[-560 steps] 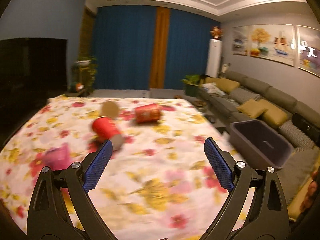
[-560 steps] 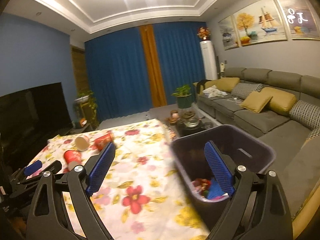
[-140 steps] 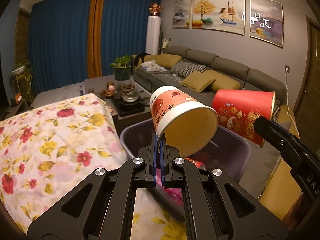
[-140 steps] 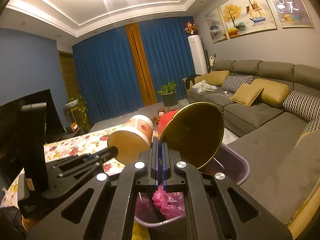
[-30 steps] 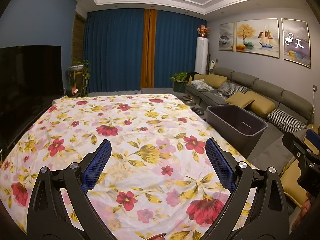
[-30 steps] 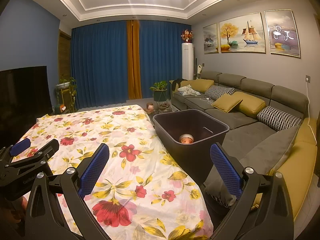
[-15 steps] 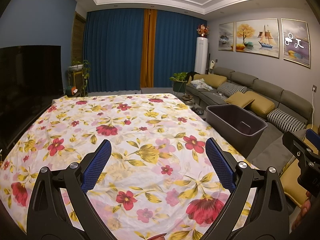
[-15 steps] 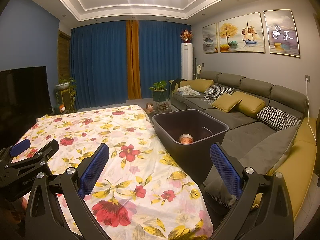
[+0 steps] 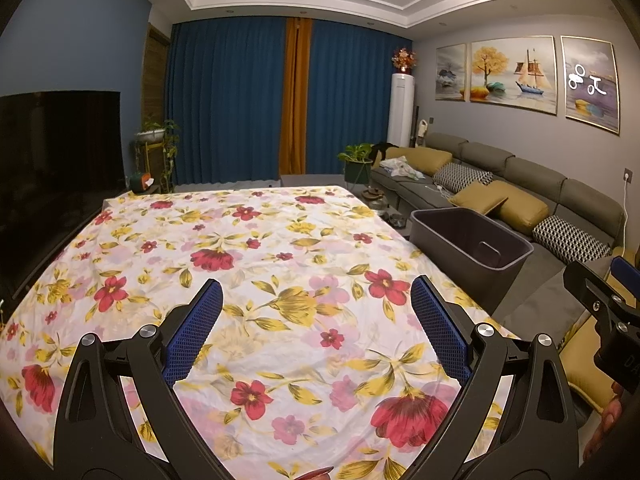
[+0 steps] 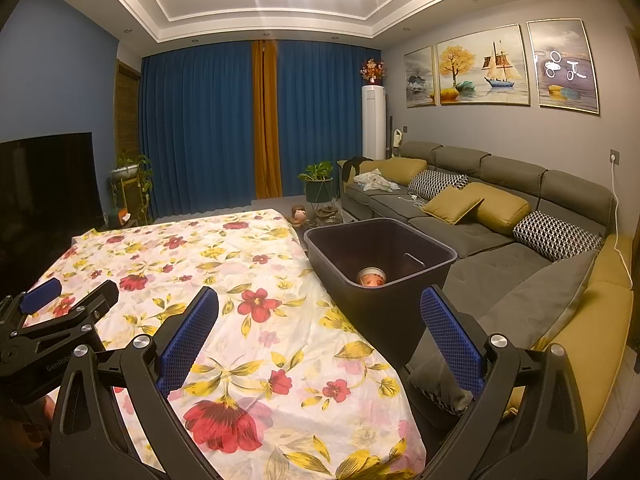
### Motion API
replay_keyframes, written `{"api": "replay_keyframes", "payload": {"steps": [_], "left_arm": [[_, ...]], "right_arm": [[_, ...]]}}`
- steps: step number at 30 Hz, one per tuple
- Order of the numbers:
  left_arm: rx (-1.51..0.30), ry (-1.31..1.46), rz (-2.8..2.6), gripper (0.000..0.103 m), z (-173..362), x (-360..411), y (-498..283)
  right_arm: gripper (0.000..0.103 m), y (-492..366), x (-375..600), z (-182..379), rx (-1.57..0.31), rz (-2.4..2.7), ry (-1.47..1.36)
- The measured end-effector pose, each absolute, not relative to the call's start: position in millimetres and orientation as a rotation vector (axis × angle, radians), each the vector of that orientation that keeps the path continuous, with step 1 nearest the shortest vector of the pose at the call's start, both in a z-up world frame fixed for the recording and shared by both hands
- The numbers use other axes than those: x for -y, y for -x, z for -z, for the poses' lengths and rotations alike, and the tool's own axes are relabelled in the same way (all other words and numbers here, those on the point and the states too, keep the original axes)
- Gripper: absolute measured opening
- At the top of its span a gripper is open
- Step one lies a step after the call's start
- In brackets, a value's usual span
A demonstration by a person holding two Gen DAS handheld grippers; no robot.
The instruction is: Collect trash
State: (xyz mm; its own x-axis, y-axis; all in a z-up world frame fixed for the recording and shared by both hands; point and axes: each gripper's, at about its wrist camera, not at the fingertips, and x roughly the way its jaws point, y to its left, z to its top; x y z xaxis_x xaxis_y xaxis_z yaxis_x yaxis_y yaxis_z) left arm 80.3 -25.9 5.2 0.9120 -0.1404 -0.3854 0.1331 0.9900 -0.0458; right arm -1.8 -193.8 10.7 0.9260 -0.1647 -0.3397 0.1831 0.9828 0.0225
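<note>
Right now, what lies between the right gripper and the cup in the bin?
In the right wrist view, only the dark bin's near wall stands between the open right gripper and the paper cup; the floral tablecloth lies alongside.

A dark, open-topped rectangular bin (image 10: pixel 382 276) is standing upright just beside the edge of the flowered tablecloth (image 10: pixel 224 280), between it and the sofa; a red-patterned paper cup (image 10: pixel 371 278) is lying inside, its round end facing up toward the camera
</note>
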Motion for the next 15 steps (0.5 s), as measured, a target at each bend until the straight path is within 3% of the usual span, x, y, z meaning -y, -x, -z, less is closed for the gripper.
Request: {"api": "replay_keyframes", "payload": {"steps": [15], "left_arm": [[-0.400,0.019,0.143,0.093,-4.0,27.2,-80.2]], "right_arm": [[0.097,2.5,193.5,-10.6,-0.344,0.179,-0.055]]}}
